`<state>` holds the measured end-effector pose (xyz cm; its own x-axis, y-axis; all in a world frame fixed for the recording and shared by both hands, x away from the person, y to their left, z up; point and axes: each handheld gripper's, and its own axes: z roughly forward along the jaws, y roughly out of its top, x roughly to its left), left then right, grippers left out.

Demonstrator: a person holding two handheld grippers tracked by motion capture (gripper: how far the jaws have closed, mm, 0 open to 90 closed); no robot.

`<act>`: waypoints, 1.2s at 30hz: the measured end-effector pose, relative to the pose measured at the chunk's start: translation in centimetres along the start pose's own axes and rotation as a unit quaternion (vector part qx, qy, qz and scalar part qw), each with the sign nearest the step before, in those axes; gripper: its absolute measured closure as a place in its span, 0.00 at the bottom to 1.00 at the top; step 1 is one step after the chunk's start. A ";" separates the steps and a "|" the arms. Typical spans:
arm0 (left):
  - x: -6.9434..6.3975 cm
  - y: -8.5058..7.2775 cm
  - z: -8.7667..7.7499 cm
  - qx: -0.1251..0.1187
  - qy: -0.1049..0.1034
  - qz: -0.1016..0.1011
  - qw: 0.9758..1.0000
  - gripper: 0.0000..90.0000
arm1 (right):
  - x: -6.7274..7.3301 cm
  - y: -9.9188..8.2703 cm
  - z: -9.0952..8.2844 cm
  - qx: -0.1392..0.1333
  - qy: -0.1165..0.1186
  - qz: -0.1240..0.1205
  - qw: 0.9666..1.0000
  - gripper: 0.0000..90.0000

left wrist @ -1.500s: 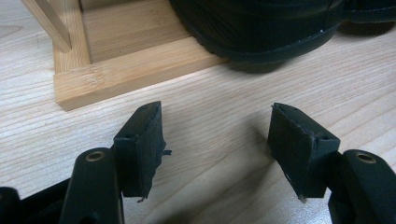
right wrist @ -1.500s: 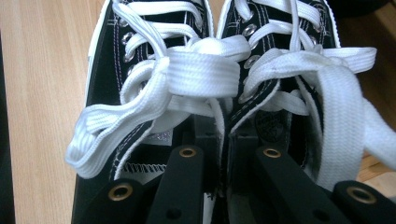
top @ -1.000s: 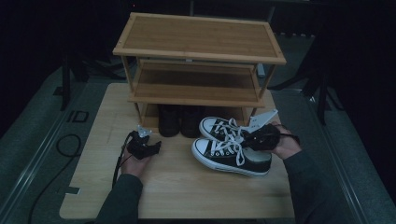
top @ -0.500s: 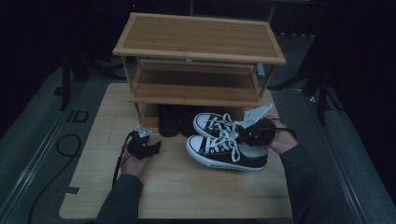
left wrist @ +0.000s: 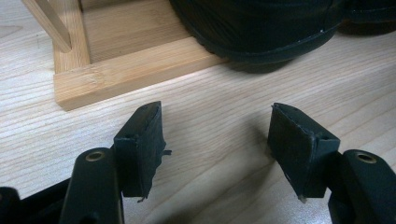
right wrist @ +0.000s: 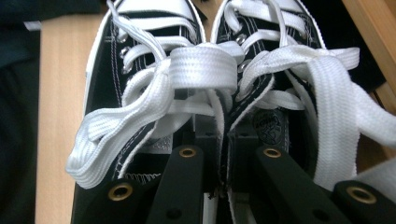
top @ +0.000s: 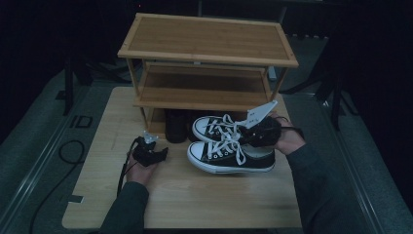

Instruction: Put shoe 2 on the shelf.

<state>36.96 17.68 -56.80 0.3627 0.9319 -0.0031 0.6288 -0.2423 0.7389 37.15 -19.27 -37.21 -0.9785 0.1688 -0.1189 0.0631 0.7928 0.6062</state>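
Note:
A pair of black canvas sneakers with white laces (top: 229, 155) sits side by side in front of the bamboo shoe rack (top: 204, 36), toes pointing left. My right gripper (top: 260, 131) is shut on the two inner collars, pinching both shoes together; in the right gripper view its jaws (right wrist: 223, 140) clamp the touching walls of the left shoe (right wrist: 135, 88) and the right shoe (right wrist: 275, 51). The pair looks tilted, a little off the table. My left gripper (top: 152, 146) rests on the table at the left, open and with nothing in it (left wrist: 217, 140), facing the rack's foot (left wrist: 130, 70).
A dark pair of shoes (top: 175, 124) stands under the rack's lowest shelf, its sole close in front of the left jaws (left wrist: 261, 28). The wooden table (top: 195, 195) has open room in front. Cables trail off its left edge.
My right hand has carried the pinched sneakers up and to the left, closer to the rack. The left gripper has stayed still.

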 end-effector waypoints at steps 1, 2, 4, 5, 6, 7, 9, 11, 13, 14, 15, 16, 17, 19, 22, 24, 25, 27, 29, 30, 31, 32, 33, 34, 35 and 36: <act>0.0 0.0 0.0 0.000 0.000 0.000 1.000 0.40 | 0.0 0.1 0.0 -0.003 0.001 0.000 1.000 0.96; 0.0 0.0 0.0 0.000 0.000 0.000 1.000 0.40 | 0.0 0.2 0.0 -0.005 0.001 0.000 1.000 0.96; 0.0 0.0 0.0 0.000 0.000 0.000 1.000 0.40 | 0.0 0.5 -0.1 -0.011 0.002 0.001 1.000 0.96; 0.0 0.0 0.0 0.000 0.000 0.000 1.000 0.40 | -0.1 0.6 -0.2 -0.014 0.003 0.000 1.000 0.96; 0.0 0.0 0.0 0.000 0.000 0.000 1.000 0.40 | -0.1 0.7 -0.2 -0.015 0.003 0.000 1.000 0.96; 0.0 0.0 0.0 0.000 0.000 0.000 1.000 0.40 | -0.1 0.9 -0.3 -0.018 0.002 -0.003 1.000 0.96; 0.0 0.0 0.0 0.000 0.000 0.000 1.000 0.40 | -0.1 1.3 -0.4 -0.020 0.000 -0.006 1.000 0.96; 0.0 0.0 0.0 0.000 0.000 0.000 1.000 0.40 | -0.1 1.6 -0.5 -0.022 0.000 -0.007 1.000 0.96; 0.0 0.0 0.0 0.000 0.000 0.000 1.000 0.40 | -0.2 1.9 -0.7 -0.027 0.002 -0.006 1.000 0.96; 0.0 0.0 0.0 0.000 0.000 0.000 1.000 0.40 | -0.2 2.1 -0.8 -0.030 0.002 -0.007 1.000 0.96; 0.0 0.0 0.0 0.000 0.000 0.000 1.000 0.40 | -0.2 2.3 -0.9 -0.033 0.003 -0.008 0.999 0.96; 0.0 0.0 0.0 0.000 0.000 0.000 1.000 0.40 | -0.2 2.4 -1.0 -0.035 0.004 -0.011 0.999 0.96; 0.0 0.0 0.0 0.000 0.000 0.000 1.000 0.40 | -0.2 2.6 -1.1 -0.038 0.004 -0.012 0.999 0.96; 0.0 0.0 0.0 0.000 0.000 0.000 1.000 0.40 | -0.2 3.0 -1.3 -0.042 0.002 -0.015 0.999 0.96; 0.0 0.0 0.0 0.000 0.000 0.000 1.000 0.40 | -0.4 3.5 -1.7 -0.047 -0.002 -0.016 0.999 0.96; 0.0 0.0 0.0 0.000 0.000 0.000 1.000 0.40 | -0.5 3.8 -1.9 -0.051 -0.005 -0.017 0.999 0.96; 0.0 0.0 0.0 0.000 0.000 0.000 1.000 0.40 | -0.6 4.0 -2.0 -0.053 -0.005 -0.016 0.998 0.96; 0.0 0.0 0.0 0.000 0.000 0.000 1.000 0.40 | -1.0 4.3 -2.2 -0.059 -0.006 -0.011 0.998 0.96; 0.0 0.0 0.0 0.000 0.000 0.000 1.000 0.40 | -1.4 4.5 -2.3 -0.059 -0.010 -0.011 0.998 0.96; 0.0 0.0 0.0 0.000 0.000 0.000 1.000 0.40 | -1.5 4.7 -2.3 -0.058 -0.012 -0.008 0.998 0.96; 0.0 0.0 0.0 -0.001 0.001 -0.001 1.000 0.40 | -1.7 4.8 -2.3 -0.057 -0.016 -0.007 0.998 0.96; 0.0 0.0 0.0 0.000 0.000 0.000 1.000 0.40 | -2.0 5.0 -2.3 -0.055 -0.021 -0.004 0.998 0.96; 0.0 0.0 0.0 0.000 0.000 -0.001 1.000 0.40 | -2.3 5.2 -2.3 -0.056 -0.023 -0.002 0.998 0.96; 0.0 0.0 0.0 0.000 0.000 0.000 1.000 0.40 | -2.5 5.3 -2.3 -0.057 -0.027 0.002 0.998 0.96; 0.0 0.0 0.0 0.000 0.000 0.000 1.000 0.40 | -2.8 5.5 -2.3 -0.058 -0.029 0.005 0.998 0.96; 0.0 0.0 0.0 0.000 0.000 0.000 1.000 0.40 | -3.0 5.6 -2.2 -0.061 -0.032 0.009 0.998 0.96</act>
<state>36.95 17.68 -56.80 0.3621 0.9321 -0.0038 0.6289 -0.2413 0.7391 40.04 -16.65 -31.71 -0.9624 0.2224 -0.1561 0.0514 0.7133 0.6990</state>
